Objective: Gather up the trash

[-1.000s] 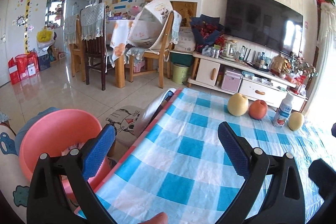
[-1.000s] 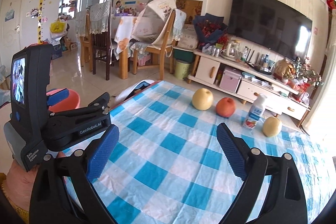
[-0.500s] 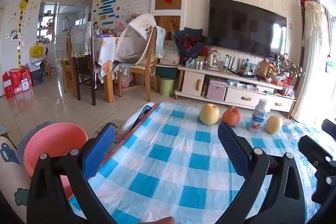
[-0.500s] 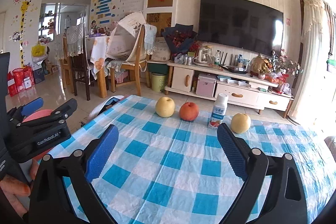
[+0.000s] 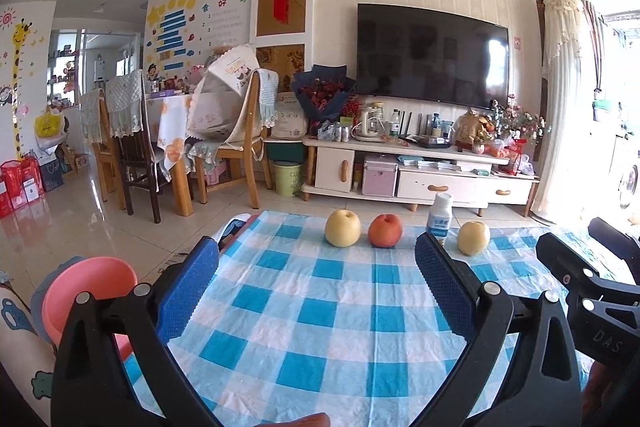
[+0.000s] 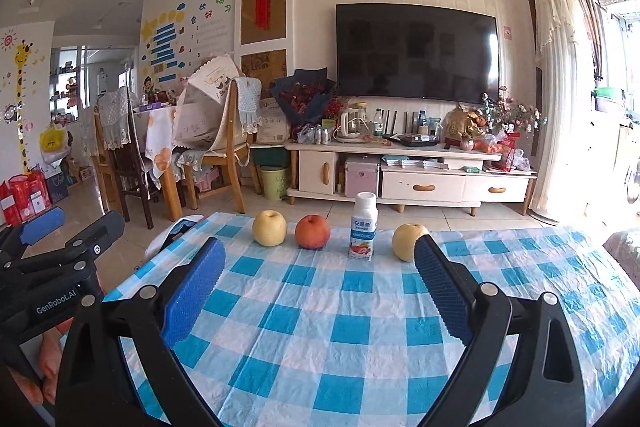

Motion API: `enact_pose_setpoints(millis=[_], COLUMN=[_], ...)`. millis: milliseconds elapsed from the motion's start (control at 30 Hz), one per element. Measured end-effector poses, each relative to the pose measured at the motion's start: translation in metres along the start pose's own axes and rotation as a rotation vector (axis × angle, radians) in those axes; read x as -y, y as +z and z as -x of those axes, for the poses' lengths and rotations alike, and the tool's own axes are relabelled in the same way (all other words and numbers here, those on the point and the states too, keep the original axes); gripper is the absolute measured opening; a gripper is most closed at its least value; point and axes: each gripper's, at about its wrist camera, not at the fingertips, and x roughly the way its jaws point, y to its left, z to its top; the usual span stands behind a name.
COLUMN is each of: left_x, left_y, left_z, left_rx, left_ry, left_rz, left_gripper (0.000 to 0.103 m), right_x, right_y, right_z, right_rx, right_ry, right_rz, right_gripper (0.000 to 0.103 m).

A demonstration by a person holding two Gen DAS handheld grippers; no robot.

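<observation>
Firstly, left wrist view: left tongs (image 5: 316,281) spread wide apart, empty, raised above the near part of the counter (image 5: 320,311), which bears a blue-and-white checked cloth. Along the far edge of the counter, in a row from left to right: yellow pear (image 5: 342,227), red apple (image 5: 385,230), small white bottle (image 5: 439,219), second yellow pear (image 5: 473,237). Bottle upright, its lower part hidden behind the tip of the right-hand blue finger pad (image 5: 444,279). Beyond the left edge of the counter, low down, a pink basin (image 5: 82,291) on the floor side. At the right border, black body of the right tongs (image 5: 588,291). Behind the counter, a white TV cabinet (image 5: 416,169) under a dark television (image 5: 432,55).

Next, right wrist view: right tongs (image 6: 316,281) likewise held wide apart, gripping nothing, above the near part of the counter (image 6: 344,327). Same row at the far edge: yellow pear (image 6: 269,227), red apple (image 6: 312,231), small white bottle (image 6: 364,226) with cap and printed fruit label, fully visible and standing upright, second yellow pear (image 6: 407,241) partly behind the right-hand pad. Bottle just beside the apple, apart from both tongs. At the left border, left tongs (image 6: 60,259), held by a hand (image 6: 42,367) seen only in part.
</observation>
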Motion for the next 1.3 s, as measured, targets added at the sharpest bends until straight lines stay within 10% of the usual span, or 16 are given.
enact_pose_setpoints(millis=[1300], left_x=[0.077], left_y=[-0.007], left_z=[-0.005], left_rx=[-0.019], left_ry=[-0.068], left_rz=[-0.071], left_gripper=[0.099], right_x=[0.070], right_y=[-0.005], right_z=[0.013], right_rx=[0.045], right_ry=[-0.103], right_rz=[-0.056], right_gripper=[0.094])
